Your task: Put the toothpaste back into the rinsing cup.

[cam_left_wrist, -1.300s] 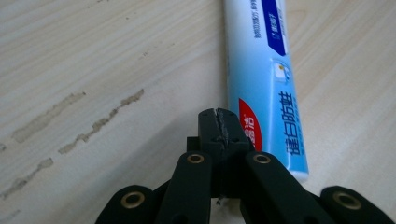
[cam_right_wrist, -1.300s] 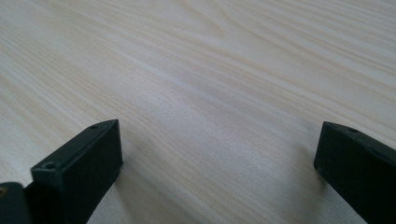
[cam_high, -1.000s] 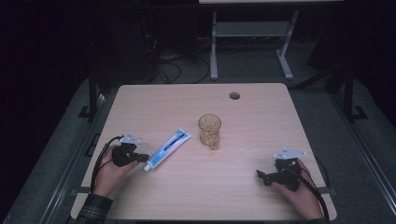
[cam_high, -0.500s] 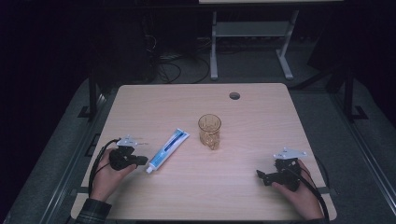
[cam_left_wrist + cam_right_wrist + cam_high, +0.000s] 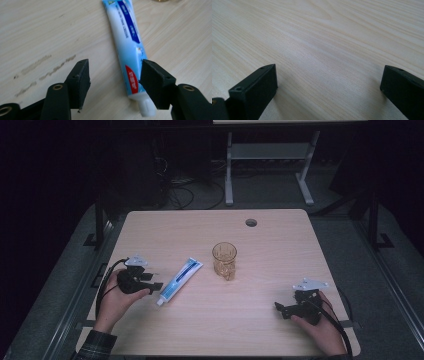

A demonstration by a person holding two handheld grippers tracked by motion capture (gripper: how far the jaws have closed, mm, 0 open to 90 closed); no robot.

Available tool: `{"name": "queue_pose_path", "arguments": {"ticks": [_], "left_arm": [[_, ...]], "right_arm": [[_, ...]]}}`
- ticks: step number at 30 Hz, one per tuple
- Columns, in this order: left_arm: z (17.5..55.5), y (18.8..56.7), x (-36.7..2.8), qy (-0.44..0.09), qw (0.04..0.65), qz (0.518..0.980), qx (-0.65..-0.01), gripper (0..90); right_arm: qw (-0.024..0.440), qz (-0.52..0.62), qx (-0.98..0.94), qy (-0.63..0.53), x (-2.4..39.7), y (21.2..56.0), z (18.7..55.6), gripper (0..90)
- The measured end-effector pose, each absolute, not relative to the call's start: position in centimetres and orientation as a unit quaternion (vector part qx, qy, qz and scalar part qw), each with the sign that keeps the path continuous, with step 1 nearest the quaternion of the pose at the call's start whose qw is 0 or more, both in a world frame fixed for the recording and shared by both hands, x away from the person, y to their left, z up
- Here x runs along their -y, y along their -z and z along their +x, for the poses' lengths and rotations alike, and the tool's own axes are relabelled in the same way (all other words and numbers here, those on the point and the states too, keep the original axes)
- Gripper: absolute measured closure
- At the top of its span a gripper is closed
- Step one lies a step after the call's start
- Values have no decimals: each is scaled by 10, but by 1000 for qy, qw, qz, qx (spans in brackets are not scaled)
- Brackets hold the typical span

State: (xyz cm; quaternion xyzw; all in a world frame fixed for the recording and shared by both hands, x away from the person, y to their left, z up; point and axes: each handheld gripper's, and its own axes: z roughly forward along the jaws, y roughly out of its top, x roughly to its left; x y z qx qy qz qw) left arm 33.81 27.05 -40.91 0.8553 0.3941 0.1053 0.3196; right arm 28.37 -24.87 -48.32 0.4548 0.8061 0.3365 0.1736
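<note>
— Where's the toothpaste (image 5: 179, 280)?

— Flat on the table (image 5: 280, 255), cap end toward the left gripper (image 5: 115, 77), left of the glass (image 5: 224, 259).

— Has that gripper got it?

— No, jaws apart, one jaw over the cap end. The right gripper (image 5: 328, 82) gapes wide over bare wood, holding nothing.

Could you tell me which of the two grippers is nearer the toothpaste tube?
The left gripper: its open jaws are at the toothpaste tube cap end, while the right gripper sits far across the table.

Left claw (image 5: 156, 285) edged closer to toothpaste tube (image 5: 179, 279) cap end
</note>
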Motion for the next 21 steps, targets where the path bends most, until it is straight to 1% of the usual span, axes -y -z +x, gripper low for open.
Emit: {"name": "queue_pose_path", "arguments": {"ticks": [1, 13, 21], "left_arm": [[340, 408, -269, -106, 320, 855, -394, 372], [361, 398, -248, -113, 331, 854, -385, 297], [375, 398, -233, -113, 338, 852, -383, 284]], "right_arm": [[174, 455, -806, -337, 249, 483, 284, 5], [174, 455, -806, -337, 249, 483, 284, 5], [173, 455, -806, -337, 249, 483, 284, 5]]}}
